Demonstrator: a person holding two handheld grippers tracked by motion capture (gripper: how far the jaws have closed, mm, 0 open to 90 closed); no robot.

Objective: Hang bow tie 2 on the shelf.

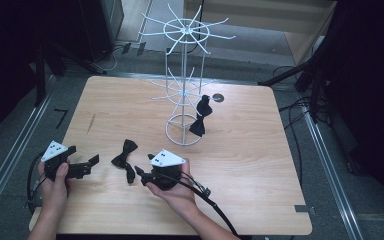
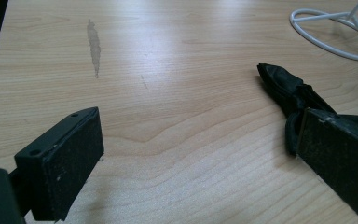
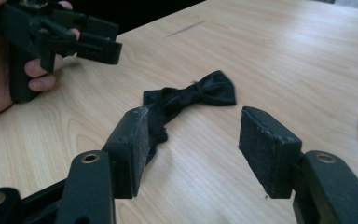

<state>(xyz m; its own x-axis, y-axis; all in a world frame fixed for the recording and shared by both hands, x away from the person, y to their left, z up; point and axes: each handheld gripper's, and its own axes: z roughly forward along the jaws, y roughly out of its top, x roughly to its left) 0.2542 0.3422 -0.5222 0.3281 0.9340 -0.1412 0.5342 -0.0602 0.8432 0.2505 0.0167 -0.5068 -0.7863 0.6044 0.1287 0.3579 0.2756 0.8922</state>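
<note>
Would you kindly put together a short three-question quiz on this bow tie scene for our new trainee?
1. True or false: a bow tie hangs on the white wire rack.
2. Which gripper is nearer the bow tie lying on the table? A) left gripper B) right gripper
3. Fill in: the right gripper's jaws are ____ and hold nothing.

Key: 1 true; 2 B; 3 open.
</note>
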